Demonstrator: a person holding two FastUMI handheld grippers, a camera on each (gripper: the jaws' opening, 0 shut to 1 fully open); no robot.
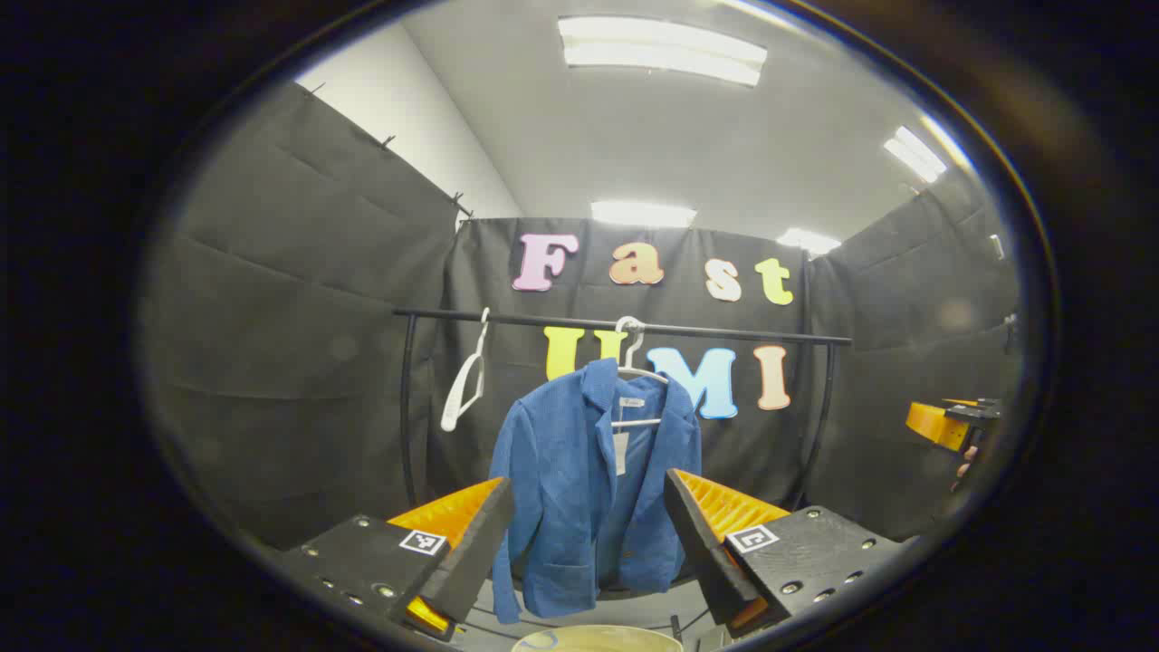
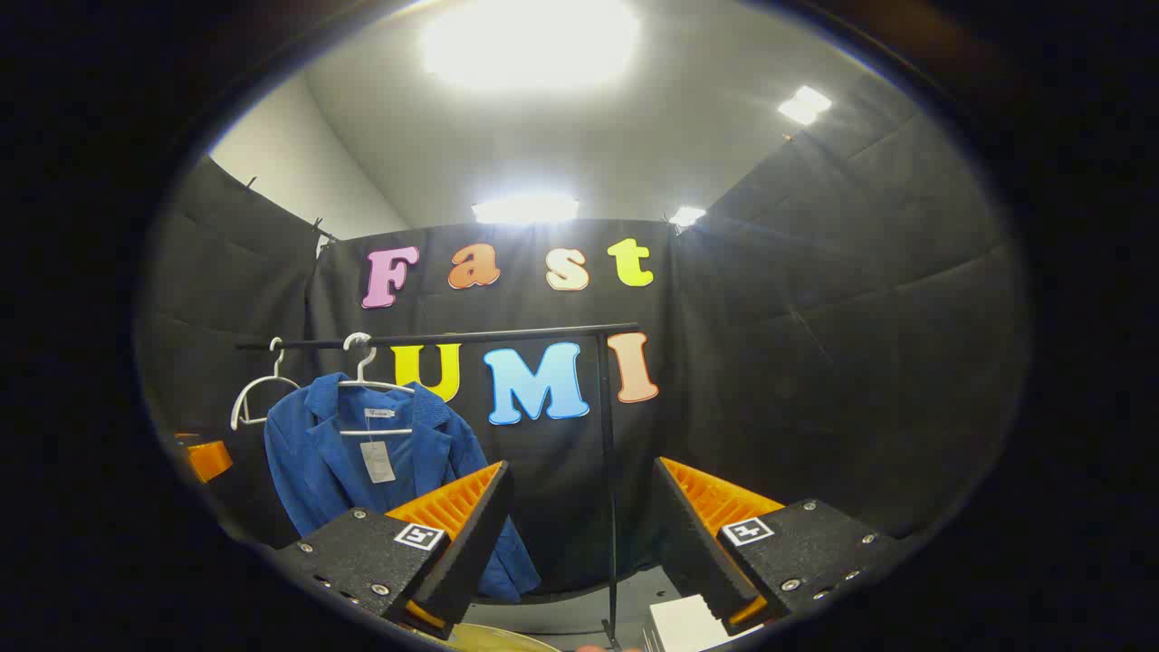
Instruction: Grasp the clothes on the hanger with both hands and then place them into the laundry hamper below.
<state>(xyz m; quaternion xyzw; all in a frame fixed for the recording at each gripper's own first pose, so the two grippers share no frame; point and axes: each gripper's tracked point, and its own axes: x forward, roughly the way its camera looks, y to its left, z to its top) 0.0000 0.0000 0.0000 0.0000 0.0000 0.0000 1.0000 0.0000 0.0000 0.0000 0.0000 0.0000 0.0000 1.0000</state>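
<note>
Left claw (image 1: 589, 534) agape | blue jacket (image 1: 579, 489) (hung) ahead — apart

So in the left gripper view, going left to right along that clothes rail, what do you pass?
Empty white hanger → blue jacket on its own hanger → the rail's right upright → the other gripper, near the right edge.

This was a recording booth: black cloth walls (image 1: 299, 299) enclosed a black garment rail (image 1: 625, 326) under ceiling light panels (image 1: 661, 50).
</note>
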